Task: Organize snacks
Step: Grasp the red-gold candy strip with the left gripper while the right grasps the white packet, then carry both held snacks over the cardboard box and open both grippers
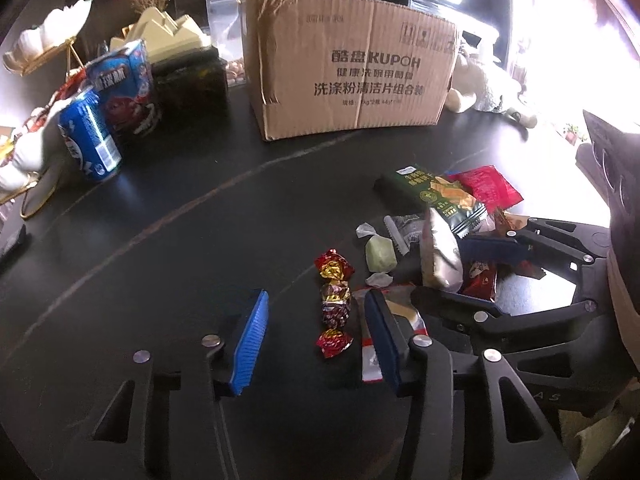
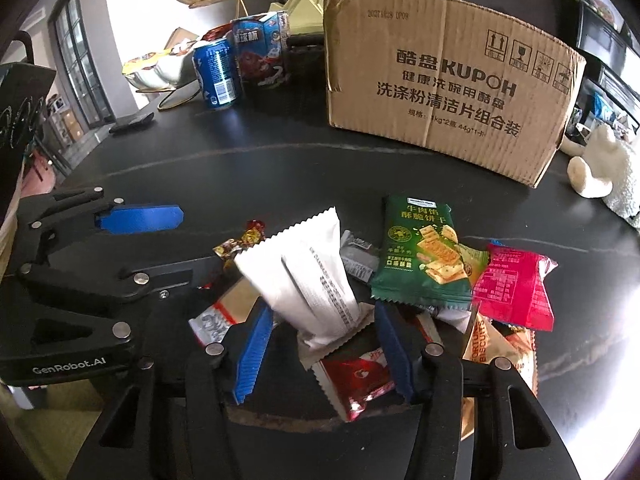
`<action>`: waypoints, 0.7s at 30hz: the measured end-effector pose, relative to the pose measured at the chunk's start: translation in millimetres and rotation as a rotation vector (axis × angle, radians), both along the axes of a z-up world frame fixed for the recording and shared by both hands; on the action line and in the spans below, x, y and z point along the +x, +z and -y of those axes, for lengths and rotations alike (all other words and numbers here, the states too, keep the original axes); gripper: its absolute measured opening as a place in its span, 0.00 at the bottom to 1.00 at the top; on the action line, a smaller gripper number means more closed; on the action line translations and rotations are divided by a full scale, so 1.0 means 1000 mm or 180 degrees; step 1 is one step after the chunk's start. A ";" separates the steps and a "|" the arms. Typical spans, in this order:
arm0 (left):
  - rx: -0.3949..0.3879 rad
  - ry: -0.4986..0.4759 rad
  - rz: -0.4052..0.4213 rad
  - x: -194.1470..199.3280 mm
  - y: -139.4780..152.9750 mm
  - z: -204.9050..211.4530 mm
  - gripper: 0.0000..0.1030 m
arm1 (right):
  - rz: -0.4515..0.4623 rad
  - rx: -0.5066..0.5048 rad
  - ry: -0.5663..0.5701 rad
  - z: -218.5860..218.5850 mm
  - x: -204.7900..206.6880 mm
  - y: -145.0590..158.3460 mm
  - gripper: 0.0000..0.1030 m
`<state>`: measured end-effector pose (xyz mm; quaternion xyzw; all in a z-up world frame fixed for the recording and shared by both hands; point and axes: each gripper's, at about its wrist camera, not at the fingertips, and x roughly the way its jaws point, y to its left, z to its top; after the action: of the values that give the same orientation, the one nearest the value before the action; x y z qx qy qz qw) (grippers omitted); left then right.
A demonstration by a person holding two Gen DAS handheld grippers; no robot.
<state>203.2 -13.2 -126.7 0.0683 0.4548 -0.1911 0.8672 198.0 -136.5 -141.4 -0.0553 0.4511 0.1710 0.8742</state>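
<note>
On the black table [image 1: 168, 208] lies a red-and-gold twisted candy [image 1: 334, 308], between the blue pads of my left gripper [image 1: 317, 295]. The jaws stand open and neither pad presses on it. My right gripper [image 2: 323, 308] is shut on the lower end of a white packet [image 2: 308, 280], which tilts up out of the snack pile. The left wrist view shows that packet [image 1: 440, 256] standing on edge in the right gripper [image 1: 456, 276]. Around it lie a green cracker packet [image 2: 424, 252], a pink packet [image 2: 516, 288], a red packet [image 2: 356, 380] and a pale green candy [image 1: 380, 254].
An open cardboard box [image 2: 448, 80] stands behind the pile. Left of it are a blue can [image 2: 218, 74], a blue snack box [image 2: 262, 56] and white dishes on gold stands [image 2: 160, 76]. A white plush toy [image 2: 600, 160] sits at the right.
</note>
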 end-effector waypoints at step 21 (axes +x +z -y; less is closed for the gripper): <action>-0.0123 0.0048 -0.0040 0.000 0.002 0.004 0.17 | 0.0046 0.0130 -0.0022 0.004 -0.002 0.008 0.36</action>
<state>202.8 -17.3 -125.0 0.0469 0.4569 -0.1937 0.8669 195.9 -140.7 -133.2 -0.0372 0.4414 0.1768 0.8790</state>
